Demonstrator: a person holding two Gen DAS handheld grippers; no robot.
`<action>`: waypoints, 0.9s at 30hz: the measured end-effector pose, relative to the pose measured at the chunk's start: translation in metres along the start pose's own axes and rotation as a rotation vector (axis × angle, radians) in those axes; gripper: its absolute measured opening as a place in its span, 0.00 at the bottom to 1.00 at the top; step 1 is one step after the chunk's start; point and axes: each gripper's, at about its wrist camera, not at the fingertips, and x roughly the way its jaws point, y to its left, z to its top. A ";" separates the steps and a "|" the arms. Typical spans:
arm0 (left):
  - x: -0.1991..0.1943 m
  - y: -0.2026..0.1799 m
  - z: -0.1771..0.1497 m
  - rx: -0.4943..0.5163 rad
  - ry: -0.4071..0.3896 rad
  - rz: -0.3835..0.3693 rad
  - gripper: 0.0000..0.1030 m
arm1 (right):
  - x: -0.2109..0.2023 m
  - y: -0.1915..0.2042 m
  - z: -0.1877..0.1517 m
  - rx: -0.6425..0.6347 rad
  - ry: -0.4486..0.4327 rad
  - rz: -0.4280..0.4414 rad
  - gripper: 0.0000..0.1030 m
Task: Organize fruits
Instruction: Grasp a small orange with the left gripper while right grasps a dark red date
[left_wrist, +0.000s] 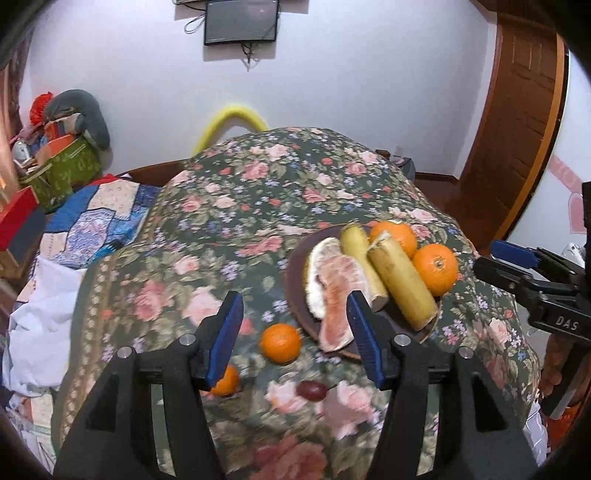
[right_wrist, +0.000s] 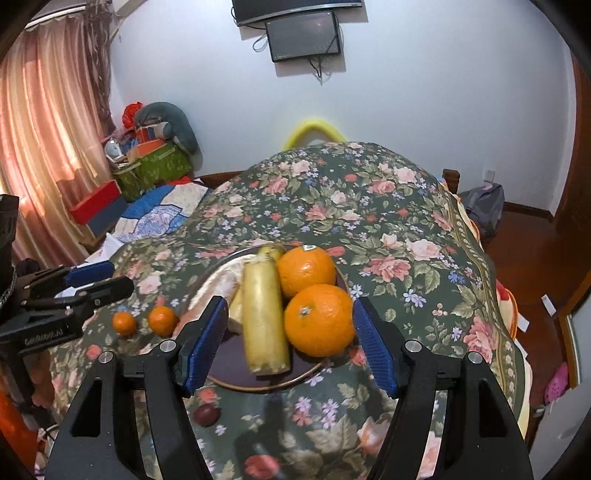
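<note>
A dark plate (left_wrist: 291, 284) on the floral cloth holds peeled pomelo pieces (left_wrist: 332, 280), two bananas (left_wrist: 400, 284) and two large oranges (left_wrist: 436, 269). Two small tangerines (left_wrist: 280, 342) and a dark red plum (left_wrist: 312, 390) lie loose on the cloth, left of and in front of the plate. My left gripper (left_wrist: 294, 297) hangs open above the nearer tangerine and the plate's left edge, holding nothing. My right gripper (right_wrist: 290, 301) is open above the plate (right_wrist: 229, 362), its fingers framing a banana (right_wrist: 264, 321) and the front orange (right_wrist: 319, 319) without touching them.
The floral cloth (right_wrist: 406, 221) drapes a rounded table that drops off at the right. Left of it lie a patchwork quilt (left_wrist: 92, 218), boxes and a green basket (left_wrist: 70, 166). A monitor (left_wrist: 241, 20) hangs on the wall, a wooden door (left_wrist: 517, 129) stands right, and a backpack (right_wrist: 484, 206) sits on the floor.
</note>
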 end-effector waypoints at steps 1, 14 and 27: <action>-0.001 0.004 -0.002 -0.004 0.005 0.005 0.56 | 0.000 0.002 -0.001 -0.004 0.001 -0.001 0.65; 0.013 0.055 -0.045 -0.072 0.117 0.025 0.56 | 0.014 0.038 -0.028 -0.056 0.065 0.009 0.65; 0.053 0.067 -0.061 -0.111 0.185 -0.003 0.43 | 0.040 0.051 -0.063 -0.036 0.166 0.043 0.65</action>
